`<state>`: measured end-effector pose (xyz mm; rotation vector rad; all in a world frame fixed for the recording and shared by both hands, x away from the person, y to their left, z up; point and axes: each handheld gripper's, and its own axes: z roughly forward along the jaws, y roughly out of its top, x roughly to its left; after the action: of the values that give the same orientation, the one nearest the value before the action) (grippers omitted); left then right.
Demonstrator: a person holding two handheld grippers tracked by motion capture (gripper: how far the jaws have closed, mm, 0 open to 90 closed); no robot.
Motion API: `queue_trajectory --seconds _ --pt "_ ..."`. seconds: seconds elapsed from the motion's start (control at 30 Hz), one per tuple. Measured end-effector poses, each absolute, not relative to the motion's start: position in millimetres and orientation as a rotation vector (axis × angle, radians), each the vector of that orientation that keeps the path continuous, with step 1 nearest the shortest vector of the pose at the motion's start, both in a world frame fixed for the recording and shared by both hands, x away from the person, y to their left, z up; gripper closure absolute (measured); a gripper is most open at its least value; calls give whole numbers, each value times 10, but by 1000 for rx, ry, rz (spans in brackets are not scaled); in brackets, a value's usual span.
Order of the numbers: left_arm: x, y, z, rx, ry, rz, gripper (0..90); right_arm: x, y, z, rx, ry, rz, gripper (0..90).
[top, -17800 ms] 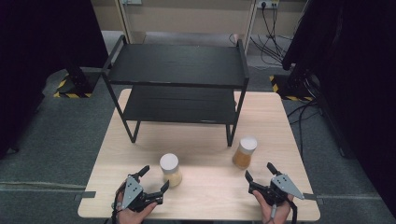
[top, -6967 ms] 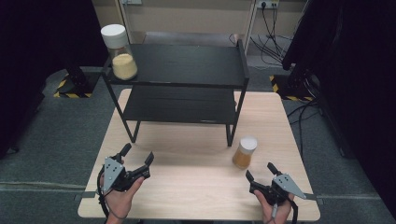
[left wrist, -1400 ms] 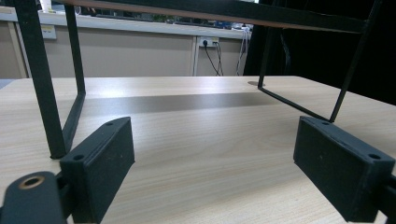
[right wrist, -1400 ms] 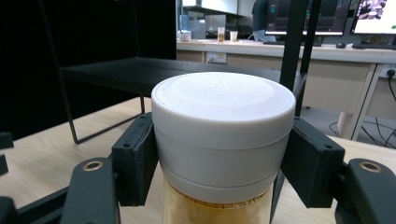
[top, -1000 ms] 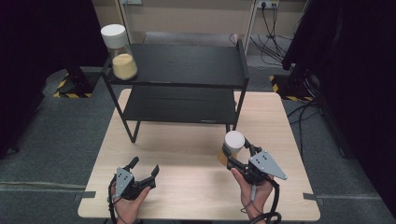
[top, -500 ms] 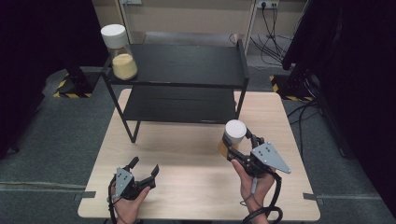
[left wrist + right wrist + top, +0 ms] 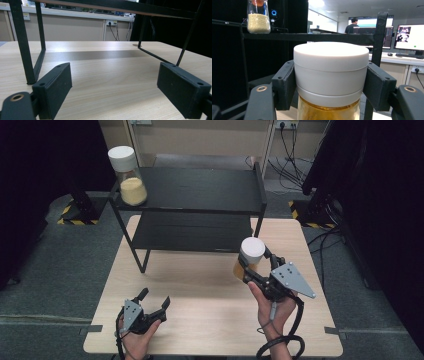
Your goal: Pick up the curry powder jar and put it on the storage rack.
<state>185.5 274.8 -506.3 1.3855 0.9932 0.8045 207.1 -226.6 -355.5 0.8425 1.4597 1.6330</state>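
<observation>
Carrying a jar [image 7: 249,258] in your right tool [image 7: 260,270], you've got it clear of the desk [image 7: 200,285] and just in front of the rack's [image 7: 200,195] right front post. From the right gripper view the jaws are clamped on either side of the white lid [image 7: 331,67], and the amber glass below hangs free; that's a high grip, so the weight is all underneath your pads. Your left tool [image 7: 150,306] sits low near the front edge of the desk, jaws spread wide and holding nothing; the left gripper view looks straight under the rack at bare wood.

One jar [image 7: 128,177] stands on the top shelf at the far left corner, so I'd judge this one is headed up there too, and you're in the lift-and-carry part of the job. What the next move asks for: more height first, enough for the base to clear the shelf's raised front rail, then forward over the black top, well apart from the other jar. Keep it upright, since a lid grip lets the body swing. Set the base flat before you ease the jaws apart.
</observation>
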Motion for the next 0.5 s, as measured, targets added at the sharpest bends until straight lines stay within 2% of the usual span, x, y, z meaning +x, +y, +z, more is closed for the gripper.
queue_trajectory --seconds 0.5 --pt "1856 2747 -5066 1381 995 803 116 2126 -2230 -3382 835 1434 1643 340"
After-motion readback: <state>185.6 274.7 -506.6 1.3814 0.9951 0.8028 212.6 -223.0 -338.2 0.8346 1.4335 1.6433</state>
